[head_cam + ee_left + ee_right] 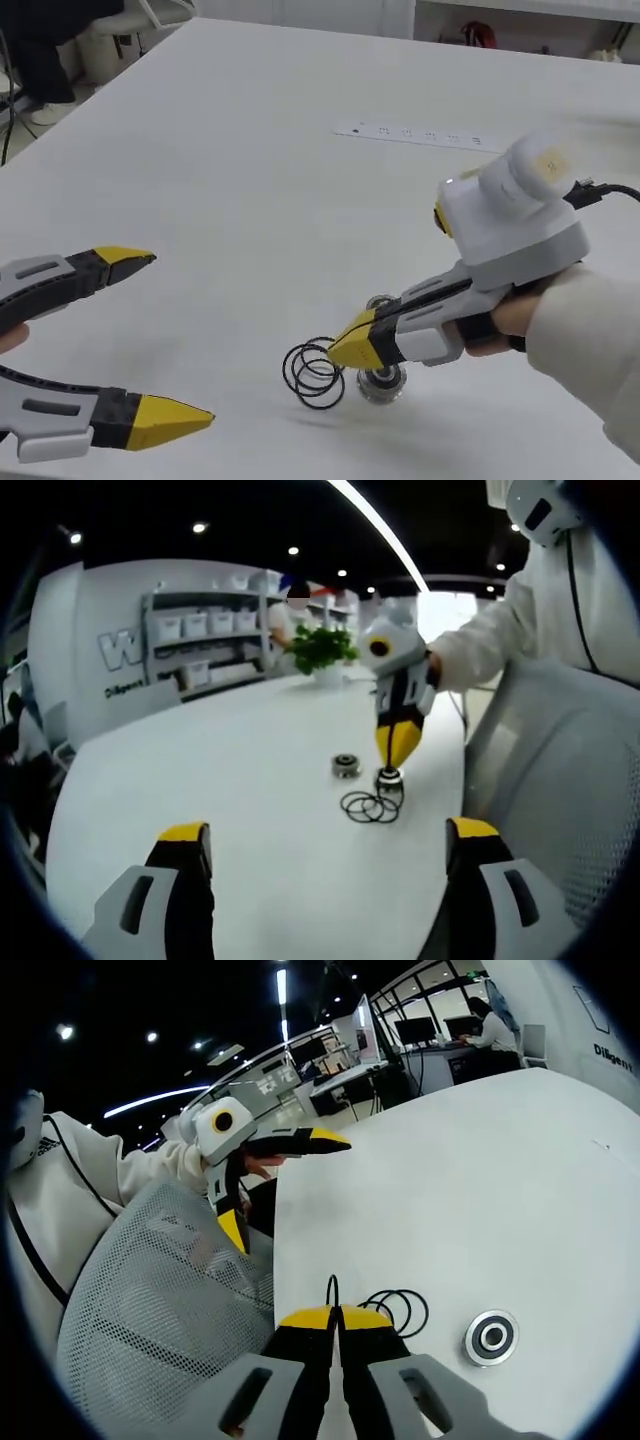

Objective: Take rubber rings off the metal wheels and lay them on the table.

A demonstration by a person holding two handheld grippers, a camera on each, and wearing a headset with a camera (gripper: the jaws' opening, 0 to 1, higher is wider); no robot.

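My right gripper [352,350] has its jaws clenched tip to tip. In the right gripper view a thin black rubber ring [332,1288] stands up as a narrow loop from between the yellow tips, so I read it as pinched there. The tips sit low over the white worktop [250,150], just above one metal wheel [382,384]. A second wheel [380,300] is partly hidden behind the jaws. A small heap of loose rings [314,375] lies flat on the worktop, the rings overlapping one another. The heap is just beside the metal wheel; I cannot tell whether it touches it. My left gripper [184,336] is held well apart to the left, above the worktop, jaws released wide and gripping nothing. In the left gripper view the two wheels sit near each other, with the heap of rings in front of them. A white power strip [415,134] lies further back on the worktop.
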